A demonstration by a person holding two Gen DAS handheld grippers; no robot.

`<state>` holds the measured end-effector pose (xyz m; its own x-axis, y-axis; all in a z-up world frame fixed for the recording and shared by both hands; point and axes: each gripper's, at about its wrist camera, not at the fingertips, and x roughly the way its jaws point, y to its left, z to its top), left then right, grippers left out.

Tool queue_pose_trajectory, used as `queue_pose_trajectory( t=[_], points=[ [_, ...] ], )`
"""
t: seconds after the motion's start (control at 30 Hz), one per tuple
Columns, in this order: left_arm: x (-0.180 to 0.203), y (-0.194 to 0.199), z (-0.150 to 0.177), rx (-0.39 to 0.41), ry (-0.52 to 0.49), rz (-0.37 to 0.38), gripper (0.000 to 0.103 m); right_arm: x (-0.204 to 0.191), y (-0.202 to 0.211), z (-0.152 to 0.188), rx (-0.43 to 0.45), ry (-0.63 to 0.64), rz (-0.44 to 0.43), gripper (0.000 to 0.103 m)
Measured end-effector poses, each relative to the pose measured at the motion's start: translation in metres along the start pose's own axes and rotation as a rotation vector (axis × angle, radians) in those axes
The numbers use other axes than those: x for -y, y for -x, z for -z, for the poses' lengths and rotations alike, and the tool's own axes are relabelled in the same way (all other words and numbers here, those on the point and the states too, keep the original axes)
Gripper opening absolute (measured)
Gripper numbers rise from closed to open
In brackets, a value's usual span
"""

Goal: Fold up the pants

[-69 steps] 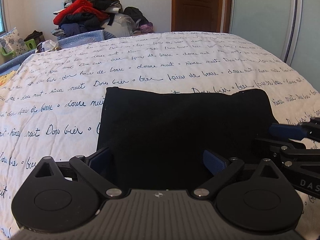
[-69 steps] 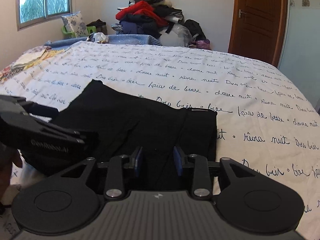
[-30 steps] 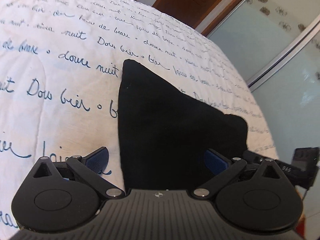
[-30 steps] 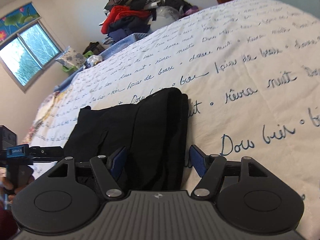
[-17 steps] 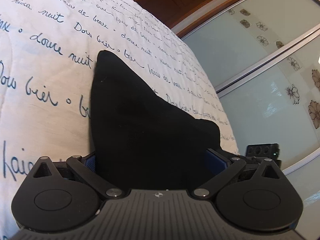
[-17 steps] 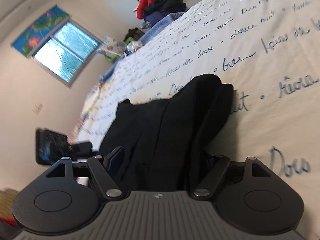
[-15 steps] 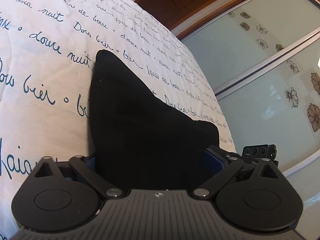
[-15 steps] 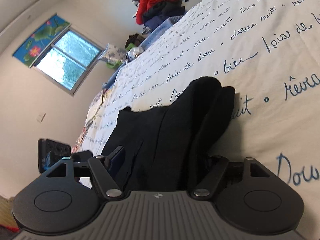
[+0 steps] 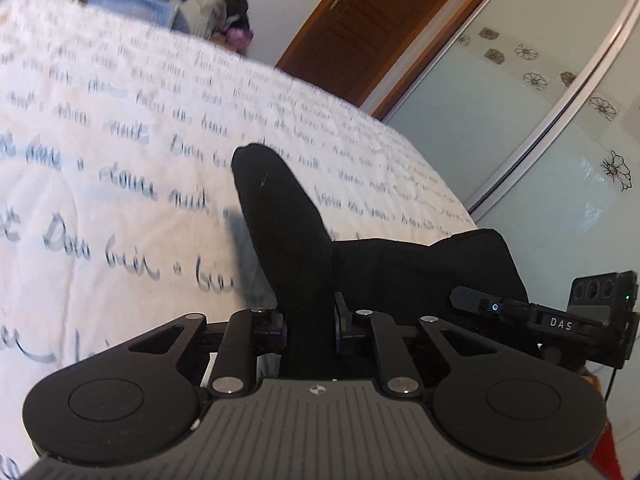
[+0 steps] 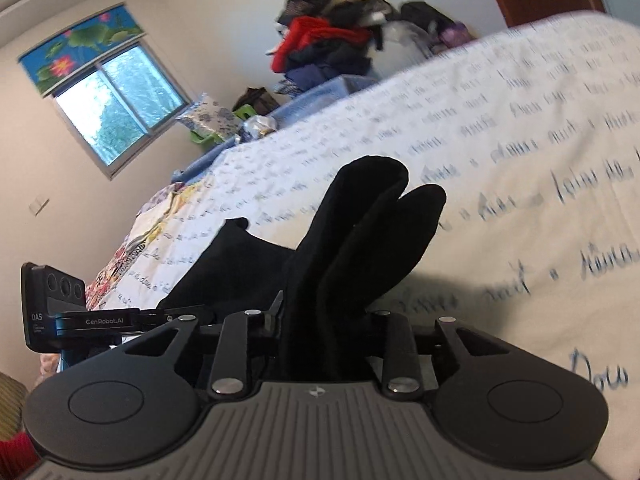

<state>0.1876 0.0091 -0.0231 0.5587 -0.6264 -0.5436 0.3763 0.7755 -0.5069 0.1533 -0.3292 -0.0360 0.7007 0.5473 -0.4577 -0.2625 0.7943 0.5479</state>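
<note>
Black pants [image 9: 288, 240], already folded compact, lie on the bed [image 9: 100, 152]. Left hand-held gripper [image 9: 310, 330] and right hand-held gripper [image 10: 324, 330] are closing on near-edge corners; a further fold likely remains.

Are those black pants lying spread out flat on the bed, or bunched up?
Bunched up. Black pants rise in rounded folds off the bed, cloth between each closing hand-held gripper: left, right.

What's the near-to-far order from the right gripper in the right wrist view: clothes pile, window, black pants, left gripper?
1. Black pants, bunched between the closing jaws of the right gripper.
2. Left gripper, low at the left edge.
3. Clothes pile, beyond the bed's far end.
4. Window, on the far wall, upper left.
</note>
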Motion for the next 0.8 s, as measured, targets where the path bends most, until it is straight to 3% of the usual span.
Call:
queue_pose_trajectory(
  t=[0.1,0.23,0.33,0.47,0.5,0.53,0.63,0.7,0.8],
  points=[
    [0.0,0.012,-0.021,0.058,-0.037,-0.047,0.021,-0.017,-0.011,-0.016,0.016,0.067,-0.006,0.029],
    [-0.016,0.014,-0.054,0.087,-0.018,-0.086,0.022,-0.022,-0.037,-0.04,0.068,0.066,-0.028,0.029],
    [-0.036,0.001,-0.069,0.064,0.023,-0.108,0.022,-0.011,-0.063,-0.052,0.079,0.01,-0.015,0.029],
    [-0.055,-0.028,-0.064,0.005,0.027,-0.196,0.024,0.005,-0.101,-0.052,-0.002,-0.037,0.07,0.033],
    [-0.058,-0.033,-0.061,-0.004,0.02,-0.217,0.029,0.009,-0.108,-0.051,-0.025,-0.043,0.105,0.037],
    [-0.061,-0.036,-0.059,-0.011,0.022,-0.225,0.031,0.014,-0.112,-0.049,-0.043,-0.057,0.137,0.048],
    [-0.068,-0.034,-0.054,-0.01,0.061,-0.235,0.049,0.022,-0.106,-0.044,-0.051,-0.098,0.122,0.053],
    [-0.069,-0.028,-0.053,-0.01,0.073,-0.256,0.079,0.02,-0.094,-0.042,-0.052,-0.087,0.148,0.056],
    [-0.067,-0.011,-0.047,0.018,0.065,-0.305,0.085,0.008,-0.069,-0.037,-0.011,-0.017,0.267,0.057]
  ],
)
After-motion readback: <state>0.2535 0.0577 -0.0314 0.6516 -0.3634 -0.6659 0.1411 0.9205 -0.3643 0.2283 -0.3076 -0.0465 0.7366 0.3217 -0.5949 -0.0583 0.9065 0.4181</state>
